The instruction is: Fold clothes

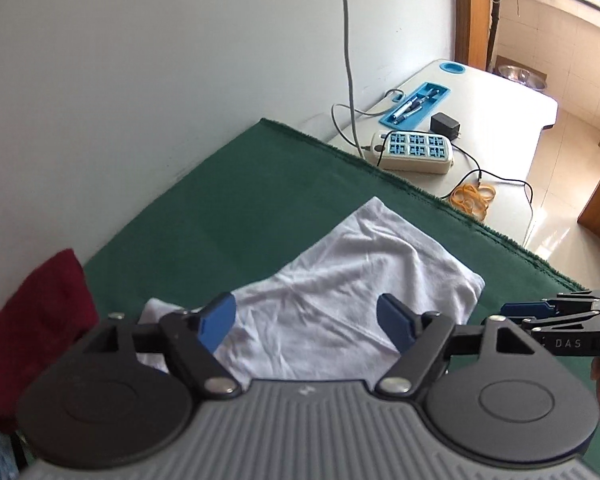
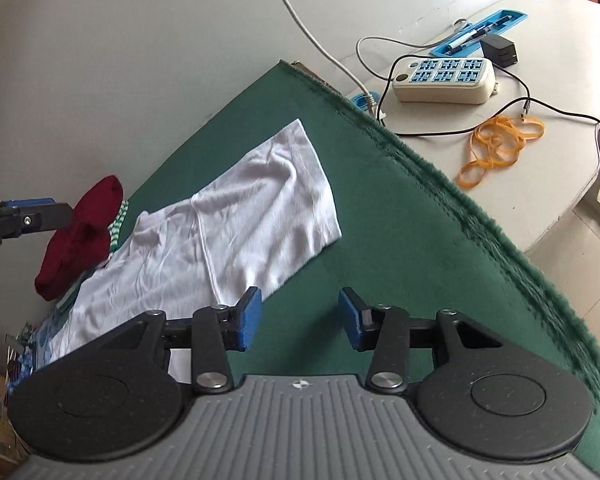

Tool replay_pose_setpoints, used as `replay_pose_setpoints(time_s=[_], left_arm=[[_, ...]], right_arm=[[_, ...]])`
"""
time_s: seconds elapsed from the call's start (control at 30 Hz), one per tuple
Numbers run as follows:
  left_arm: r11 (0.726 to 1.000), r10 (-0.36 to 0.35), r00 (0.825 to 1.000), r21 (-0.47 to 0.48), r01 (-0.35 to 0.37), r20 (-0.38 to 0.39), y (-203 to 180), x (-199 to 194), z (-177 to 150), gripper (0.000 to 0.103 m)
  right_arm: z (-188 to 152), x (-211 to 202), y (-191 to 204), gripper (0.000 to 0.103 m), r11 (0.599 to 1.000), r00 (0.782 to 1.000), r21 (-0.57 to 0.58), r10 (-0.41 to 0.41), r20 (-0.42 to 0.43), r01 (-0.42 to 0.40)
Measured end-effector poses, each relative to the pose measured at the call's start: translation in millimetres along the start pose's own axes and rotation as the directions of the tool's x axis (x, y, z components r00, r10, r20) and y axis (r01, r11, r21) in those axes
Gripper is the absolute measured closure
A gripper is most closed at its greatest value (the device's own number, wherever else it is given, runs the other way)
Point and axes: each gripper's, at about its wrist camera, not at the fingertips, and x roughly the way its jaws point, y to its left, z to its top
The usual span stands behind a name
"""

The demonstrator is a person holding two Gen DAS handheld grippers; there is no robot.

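Note:
A white garment [image 1: 340, 280] [image 2: 220, 224] lies partly folded and wrinkled on the green table cover [image 1: 228, 192] [image 2: 400, 232]. My left gripper [image 1: 306, 324] hovers open above its near part, nothing between the blue pads. My right gripper [image 2: 300, 318] is open over bare green cloth just right of the garment's near edge, its left pad [image 2: 250, 318] close to the fabric. In the left wrist view the right gripper [image 1: 512, 312] enters from the right edge. The left gripper [image 2: 32, 210] shows at the left edge of the right wrist view.
A dark red garment [image 1: 36, 320] [image 2: 80, 236] lies against the wall to the left, on a green-and-white striped one [image 2: 118, 224]. Beyond the cover's edge a white table holds a power strip [image 1: 414, 152] [image 2: 444, 80], black charger [image 1: 446, 124], blue pen tray [image 1: 414, 104], cables and orange rubber bands [image 2: 496, 148].

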Motion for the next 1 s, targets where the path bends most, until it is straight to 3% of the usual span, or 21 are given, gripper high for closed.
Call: replay_pose_setpoints(time_s=[0.2, 0.3, 0.37, 0.4, 0.43, 0.53, 0.63, 0.7, 0.87, 1.0], left_arm=[[0.987, -0.079, 0.995, 0.135, 0.087, -0.065, -21, 62, 31, 0.02], [0.974, -0.123, 0.991, 0.185, 0.132, -0.061, -29, 89, 38, 0.02], [0.969, -0.149, 0.986, 0.186, 0.161, -0.076, -29, 109, 44, 0.019], [0.968, -0.163, 0.983, 0.18, 0.177, -0.087, -29, 120, 46, 0.019], [0.968, -0.165, 0.982, 0.175, 0.179, -0.096, -28, 129, 48, 0.019], [0.968, -0.181, 0.978, 0.159, 0.196, -0.105, -27, 151, 51, 0.018], [0.962, -0.235, 0.963, 0.111, 0.25, -0.13, -27, 166, 55, 0.019], [0.946, -0.311, 0.942, 0.051, 0.319, -0.128, -24, 164, 55, 0.02], [0.907, -0.419, 0.894, -0.128, 0.402, -0.158, -17, 158, 52, 0.017], [0.894, -0.433, 0.876, -0.227, 0.387, -0.212, -15, 167, 56, 0.017]], right_arm=[[21, 26, 7, 0.056, 0.994, 0.997, 0.104, -0.039, 0.067, 0.032], [23, 31, 10, 0.058, 0.993, 0.993, 0.105, -0.065, 0.101, 0.054], [21, 32, 9, 0.075, 0.993, 0.988, 0.09, -0.092, 0.121, 0.082], [20, 31, 6, 0.094, 0.991, 0.985, 0.081, -0.115, 0.128, 0.105], [18, 30, 0, 0.102, 0.992, 0.986, 0.089, -0.102, 0.133, 0.091], [14, 25, -14, 0.103, 0.992, 0.987, 0.116, -0.06, 0.147, 0.043], [13, 24, -18, 0.103, 0.991, 0.988, 0.135, -0.041, 0.152, 0.02], [13, 25, -15, 0.103, 0.993, 0.987, 0.118, -0.045, 0.154, 0.027], [11, 24, 6, 0.101, 0.99, 0.98, -0.072, -0.105, 0.167, 0.119], [6, 19, 30, 0.101, 0.95, 0.967, -0.26, -0.115, 0.225, 0.174]])
